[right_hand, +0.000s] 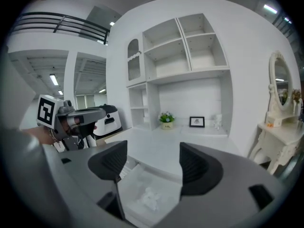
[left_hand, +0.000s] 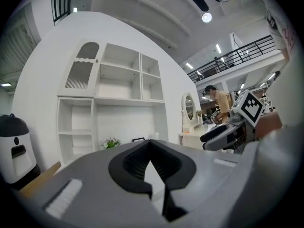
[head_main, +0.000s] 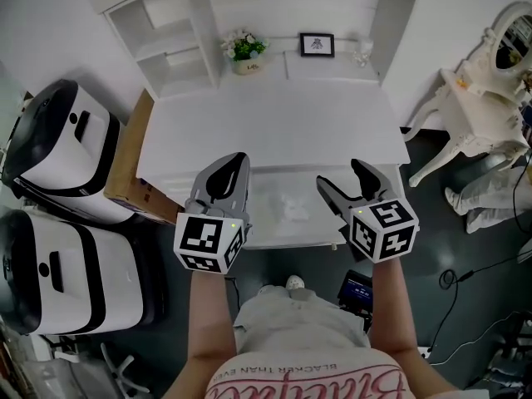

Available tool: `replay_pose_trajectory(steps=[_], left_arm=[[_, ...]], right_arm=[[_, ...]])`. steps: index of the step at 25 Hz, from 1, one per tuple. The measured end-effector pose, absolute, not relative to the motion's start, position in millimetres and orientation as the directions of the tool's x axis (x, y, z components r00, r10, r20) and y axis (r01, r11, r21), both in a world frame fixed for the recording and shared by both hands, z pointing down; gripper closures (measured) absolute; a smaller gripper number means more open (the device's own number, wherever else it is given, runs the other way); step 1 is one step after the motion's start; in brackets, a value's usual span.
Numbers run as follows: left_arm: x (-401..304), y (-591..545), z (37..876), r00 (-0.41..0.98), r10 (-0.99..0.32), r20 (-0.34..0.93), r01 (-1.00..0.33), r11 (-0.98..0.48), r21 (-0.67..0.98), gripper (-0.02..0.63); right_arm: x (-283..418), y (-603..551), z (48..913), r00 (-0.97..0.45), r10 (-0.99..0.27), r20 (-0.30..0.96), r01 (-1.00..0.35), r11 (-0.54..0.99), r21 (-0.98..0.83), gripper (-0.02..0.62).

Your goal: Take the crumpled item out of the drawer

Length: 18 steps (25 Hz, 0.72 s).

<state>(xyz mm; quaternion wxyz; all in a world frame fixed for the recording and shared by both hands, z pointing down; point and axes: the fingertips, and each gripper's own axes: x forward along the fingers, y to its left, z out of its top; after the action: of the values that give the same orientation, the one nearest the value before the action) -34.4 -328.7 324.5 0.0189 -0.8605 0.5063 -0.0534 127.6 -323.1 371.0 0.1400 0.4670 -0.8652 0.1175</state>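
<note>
Drawer [head_main: 274, 185] open, crumpled item [head_main: 293, 209] inside — left tongs [head_main: 238, 163] closed, right tongs [head_main: 339, 174] wide, empty.

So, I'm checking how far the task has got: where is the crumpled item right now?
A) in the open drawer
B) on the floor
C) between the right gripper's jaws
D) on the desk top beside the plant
A: the crumpled item lies in the open drawer, and the right gripper is open with nothing between its jaws.
</note>
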Motion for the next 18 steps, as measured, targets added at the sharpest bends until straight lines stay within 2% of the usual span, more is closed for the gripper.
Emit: replay_pose_trajectory(steps=[9, 18], left_arm=[[-45, -350, 364, 0.495, -0.855, 0.159, -0.861, -0.507, -0.048, 0.602], [-52, -379, 430, 0.512, -0.805, 0.299, -0.850, -0.526, 0.037, 0.602]], right_arm=[[115, -341, 429, -0.505, -0.723, 0.471, -0.846, 0.523, -0.104, 0.275], [102, -358, 527, -0.472, -0.588, 0.657, -0.842, 0.522, -0.138, 0.276]])
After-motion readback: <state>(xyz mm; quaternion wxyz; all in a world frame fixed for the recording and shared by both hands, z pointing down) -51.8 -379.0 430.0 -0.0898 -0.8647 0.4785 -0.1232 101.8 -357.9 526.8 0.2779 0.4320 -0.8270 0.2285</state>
